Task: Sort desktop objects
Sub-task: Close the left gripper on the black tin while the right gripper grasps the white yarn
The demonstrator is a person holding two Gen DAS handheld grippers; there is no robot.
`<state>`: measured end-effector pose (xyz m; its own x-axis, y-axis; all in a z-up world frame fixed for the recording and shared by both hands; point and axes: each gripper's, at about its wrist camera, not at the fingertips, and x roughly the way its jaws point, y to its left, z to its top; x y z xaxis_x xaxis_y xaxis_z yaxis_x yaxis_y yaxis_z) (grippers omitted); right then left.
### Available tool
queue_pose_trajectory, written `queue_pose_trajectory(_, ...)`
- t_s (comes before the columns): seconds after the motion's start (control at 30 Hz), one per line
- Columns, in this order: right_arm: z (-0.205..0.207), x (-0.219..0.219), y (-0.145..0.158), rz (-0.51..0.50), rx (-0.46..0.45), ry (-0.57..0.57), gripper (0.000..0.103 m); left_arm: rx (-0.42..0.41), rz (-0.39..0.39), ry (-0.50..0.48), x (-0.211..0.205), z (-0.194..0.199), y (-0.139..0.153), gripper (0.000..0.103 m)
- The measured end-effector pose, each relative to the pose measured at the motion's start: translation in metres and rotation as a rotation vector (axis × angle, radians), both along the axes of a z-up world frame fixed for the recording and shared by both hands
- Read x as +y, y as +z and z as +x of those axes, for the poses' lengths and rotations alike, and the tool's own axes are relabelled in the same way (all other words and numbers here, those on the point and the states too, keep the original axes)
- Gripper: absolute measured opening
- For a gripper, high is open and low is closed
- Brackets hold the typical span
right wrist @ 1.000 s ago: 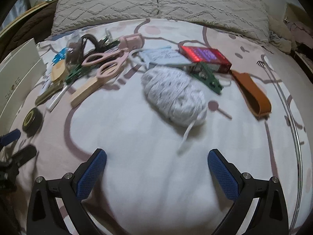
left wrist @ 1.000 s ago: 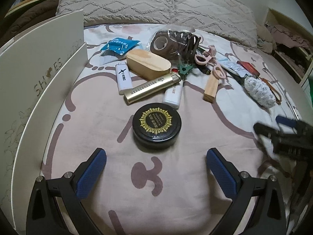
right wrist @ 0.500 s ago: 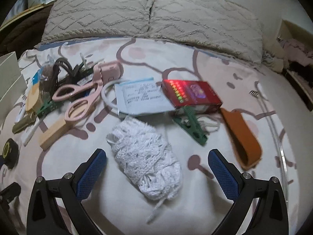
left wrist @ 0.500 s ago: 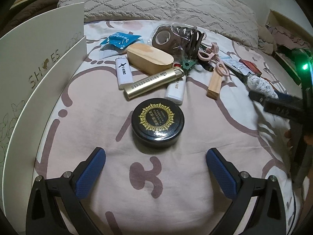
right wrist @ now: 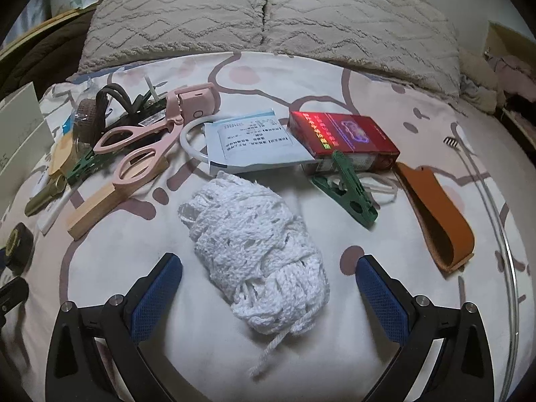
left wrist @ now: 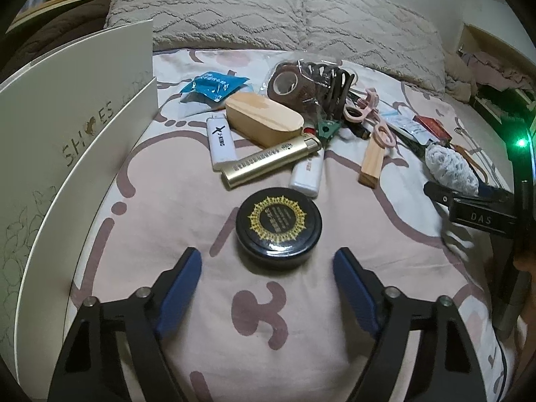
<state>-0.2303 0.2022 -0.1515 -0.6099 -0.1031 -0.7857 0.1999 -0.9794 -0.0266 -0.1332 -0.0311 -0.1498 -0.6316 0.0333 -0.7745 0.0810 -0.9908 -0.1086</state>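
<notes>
Grippers, both spread wide: left gripper (left wrist: 267,264) faces round black tin (left wrist: 278,227); right gripper (right wrist: 269,276) straddles white yarn ball (right wrist: 256,256); squeeze yarn mid-bundle.

I'm looking at a round black tin (left wrist: 278,227) with a gold crest sitting flat on the bed, just below a gold lighter (left wrist: 270,161) lying diagonal. A white yarn ball (right wrist: 254,254) is resting near pink scissors (right wrist: 140,149).

The left gripper (left wrist: 268,268) hovers just short of the black tin (left wrist: 278,227), jaws wide apart; the right gripper (right wrist: 268,276) is spread wide too.
</notes>
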Motion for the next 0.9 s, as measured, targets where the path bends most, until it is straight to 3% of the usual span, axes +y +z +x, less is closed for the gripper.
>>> queue_pose_trajectory(0.07, 0.002, 0.003, 0.000, -0.025, 0.003, -0.005, 0.103, 0.014, 0.001, 0.006, -0.001, 0.000, 0.001, 0.065)
queue_pose_trajectory(0.23, 0.011, -0.003, 0.003, -0.013, 0.043, 0.015, 0.103, 0.032, 0.018, -0.001, -0.002, 0.000, 0.001, 0.060)
queue_pose_trajectory(0.37, 0.019, -0.007, 0.008, -0.013, 0.092, 0.047, 0.102, 0.043, 0.012, -0.014, 0.001, 0.001, 0.002, 0.050)
queue_pose_trajectory(0.43, 0.024, -0.010, 0.011, -0.024, 0.112, 0.077, 0.075, 0.050, 0.011, -0.018, 0.002, 0.002, 0.003, 0.048)
queue_pose_trajectory(0.53, 0.025, -0.013, 0.013, -0.039, 0.122, 0.114, 0.056, 0.056, 0.024, -0.017, 0.001, 0.003, 0.003, 0.048)
queue_pose_trajectory(0.63, 0.026, -0.013, 0.014, -0.048, 0.132, 0.123, 0.047, 0.063, 0.052, -0.016, -0.003, 0.004, 0.004, 0.048)
queue_pose_trajectory(0.9, 0.045, -0.016, 0.016, -0.143, 0.098, 0.183, 0.040, 0.080, 0.083, -0.018, -0.004, 0.012, 0.006, 0.048)
